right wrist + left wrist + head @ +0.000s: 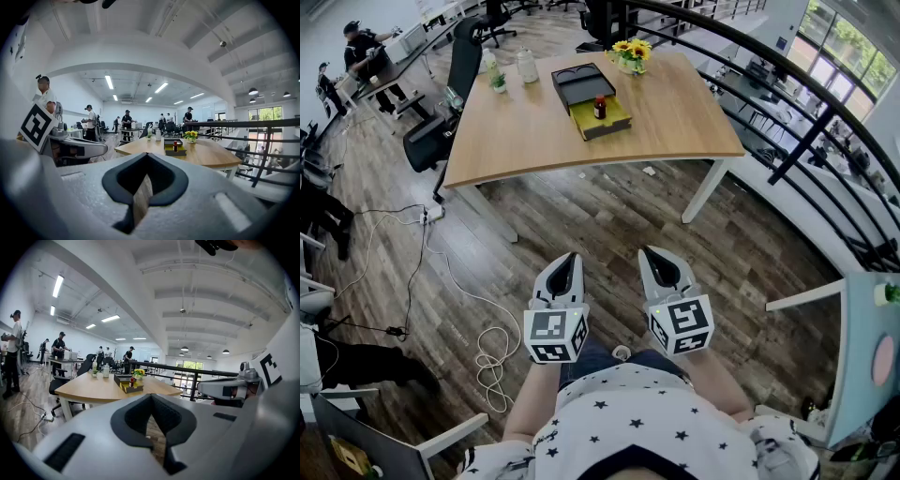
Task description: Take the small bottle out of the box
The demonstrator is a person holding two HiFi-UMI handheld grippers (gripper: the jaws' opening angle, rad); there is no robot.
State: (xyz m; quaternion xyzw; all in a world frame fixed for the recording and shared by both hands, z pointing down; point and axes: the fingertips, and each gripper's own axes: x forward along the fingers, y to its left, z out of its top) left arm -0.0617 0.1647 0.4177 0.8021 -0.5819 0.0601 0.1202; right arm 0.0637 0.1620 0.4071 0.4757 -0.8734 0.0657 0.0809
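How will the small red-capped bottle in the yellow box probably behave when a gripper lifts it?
The small bottle stands upright, taller than wide, so a sideways nudge would probably tip it. It is tiny beside the yellow box, so likely light. If tipped, its seemingly round body may roll; its material is too distant to tell.

Whether the small dark red-capped bottle (599, 106) stands inside the flat yellow box (612, 122) or on top of it is too small to tell, and its label cannot be read. A pale container (526, 66) at the far edge of the wooden worktop (675, 112) is too small to identify. The person's star-patterned white shirt (628, 431) and a pale blue panel (867, 347) are cut off by the head view's edges
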